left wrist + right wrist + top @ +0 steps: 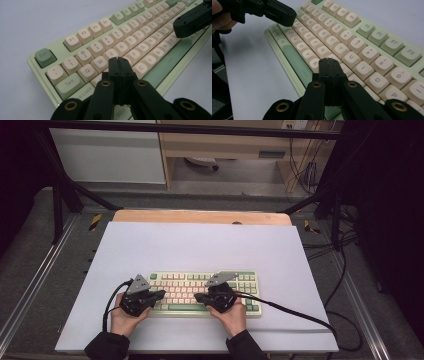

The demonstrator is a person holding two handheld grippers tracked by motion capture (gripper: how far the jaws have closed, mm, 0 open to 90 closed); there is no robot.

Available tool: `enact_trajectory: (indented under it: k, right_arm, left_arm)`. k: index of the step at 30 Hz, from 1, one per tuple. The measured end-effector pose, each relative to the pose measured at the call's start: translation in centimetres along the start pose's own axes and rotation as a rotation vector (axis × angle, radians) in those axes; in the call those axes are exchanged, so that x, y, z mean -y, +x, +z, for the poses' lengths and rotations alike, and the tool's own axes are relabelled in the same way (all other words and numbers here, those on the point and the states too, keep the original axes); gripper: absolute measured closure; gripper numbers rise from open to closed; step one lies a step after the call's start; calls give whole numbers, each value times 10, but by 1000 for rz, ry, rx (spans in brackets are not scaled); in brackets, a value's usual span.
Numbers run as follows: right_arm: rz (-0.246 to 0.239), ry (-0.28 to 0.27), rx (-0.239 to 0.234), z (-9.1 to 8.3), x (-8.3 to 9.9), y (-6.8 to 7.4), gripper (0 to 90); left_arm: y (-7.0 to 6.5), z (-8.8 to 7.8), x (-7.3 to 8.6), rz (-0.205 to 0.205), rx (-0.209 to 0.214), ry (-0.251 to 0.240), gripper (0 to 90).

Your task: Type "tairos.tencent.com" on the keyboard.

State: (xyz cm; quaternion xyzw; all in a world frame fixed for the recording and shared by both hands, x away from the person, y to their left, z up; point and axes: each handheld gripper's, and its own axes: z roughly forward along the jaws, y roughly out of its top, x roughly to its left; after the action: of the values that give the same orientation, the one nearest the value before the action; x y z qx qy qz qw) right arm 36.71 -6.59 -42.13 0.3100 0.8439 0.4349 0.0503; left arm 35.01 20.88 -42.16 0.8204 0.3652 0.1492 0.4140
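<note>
A big white sheet (200,250) covers most of the table (200,216), and a strip of bare wood shows at the far edge. Black frame bars and loose cables stand around the table on the left and right. Nothing else lies on the sheet, so nothing blocks the way to the keyboard (195,281).

The keyboard is pale green with cream keys and some green keys. It lies flat on the near half of the sheet, close to the middle. Its long side runs from left to right. The top row with the Esc key (44,58) and the F keys is on the far side. The long green space bar (294,60) is on the near side, by the person.

The left gripper (161,294) sits over the left end of the keyboard. In the left gripper view its two black jaws are pressed together with nothing between them, and the tip is over the letter keys close to W and E. The right gripper (198,297) sits over the middle of the keyboard. In the right gripper view its jaws are also pressed together and hold nothing, and the tip is over the keys near B and the space bar. The two tips point toward each other and are near, but not touching.
</note>
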Motion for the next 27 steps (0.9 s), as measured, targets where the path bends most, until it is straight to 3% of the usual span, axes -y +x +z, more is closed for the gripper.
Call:
enact_trajectory:
  k: [11,27]
  right_arm:
    - [14,6,-6,10,2,0,900]
    - [-5,27,2,18,4,2,900]
  left_arm:
    - [0,1,0,0,-1,2,900]
    - [0,0,0,1,-3,1,900]
